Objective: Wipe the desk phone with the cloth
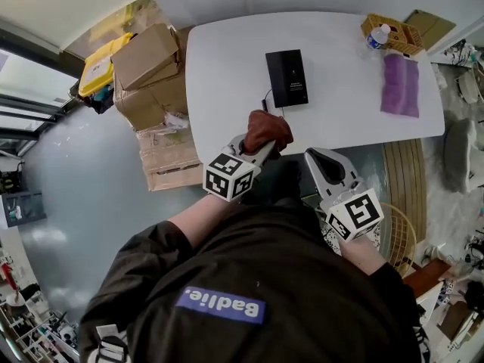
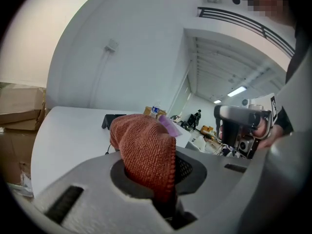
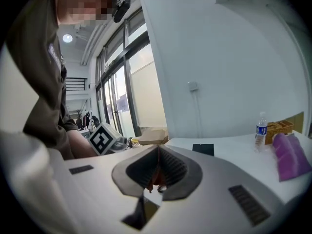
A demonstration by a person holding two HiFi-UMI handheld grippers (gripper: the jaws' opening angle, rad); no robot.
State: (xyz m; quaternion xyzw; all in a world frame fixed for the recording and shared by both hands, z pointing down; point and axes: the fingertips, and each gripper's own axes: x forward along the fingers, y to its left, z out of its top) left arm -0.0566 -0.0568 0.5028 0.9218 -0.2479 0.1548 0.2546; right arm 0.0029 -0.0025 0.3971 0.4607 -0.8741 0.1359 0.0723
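Note:
The black desk phone (image 1: 286, 78) lies flat on the white table (image 1: 227, 59), its cable running toward the near edge. My left gripper (image 1: 259, 148) hovers at that near edge, just short of the phone, shut on a rust-red cloth (image 1: 266, 129) that bulges out of the jaws. In the left gripper view the cloth (image 2: 145, 147) fills the jaws and the phone (image 2: 113, 120) lies beyond. My right gripper (image 1: 314, 157) is off the table's near edge, to the right, shut with nothing held. The right gripper view shows its jaws pressed together and the phone (image 3: 203, 149) farther off.
A purple cloth (image 1: 401, 85), a water bottle (image 1: 377, 35) and a wooden basket (image 1: 395, 30) sit at the table's far right. Cardboard boxes (image 1: 151, 74) are stacked on the floor left of the table. A wicker basket (image 1: 397, 233) stands on the floor to my right.

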